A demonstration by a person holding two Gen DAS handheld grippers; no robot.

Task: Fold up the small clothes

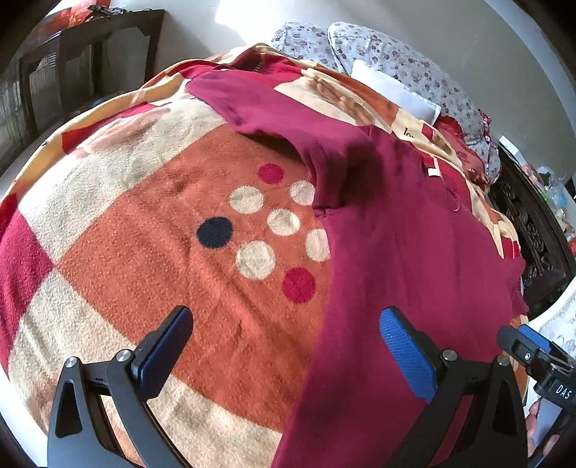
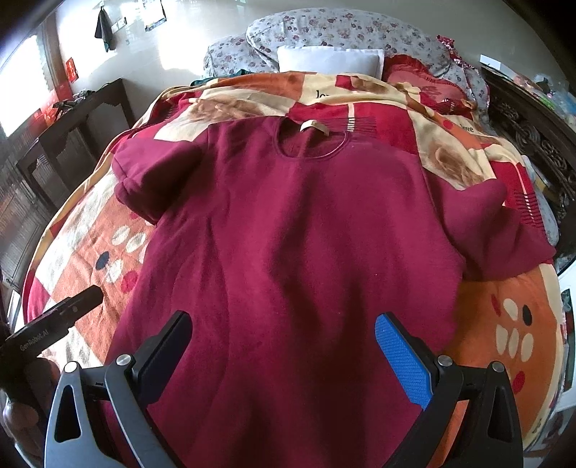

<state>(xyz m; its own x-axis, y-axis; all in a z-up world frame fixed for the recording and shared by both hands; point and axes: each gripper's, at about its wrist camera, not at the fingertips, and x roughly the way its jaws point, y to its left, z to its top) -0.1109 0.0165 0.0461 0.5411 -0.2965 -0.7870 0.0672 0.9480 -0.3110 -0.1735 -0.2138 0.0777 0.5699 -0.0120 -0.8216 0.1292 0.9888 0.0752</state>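
Maroon shirt (image 2: 288, 230) on "love" blanket (image 2: 360, 97); both tongs (image 1: 286, 345) (image 2: 282, 351) wide apart, empty.

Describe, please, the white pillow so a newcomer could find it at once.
Start at the bed's patterned blanket and look past the maroon shirt to the far end. There the white pillow leans against flowered cushions; it alone is plain white.

The maroon shirt (image 2: 288, 252) was soft matt cloth; the blanket (image 1: 151, 230) beneath it looked fuzzy fleece, and the right gripper's (image 2: 282, 351) blue pads (image 2: 401, 360) were ribbed.
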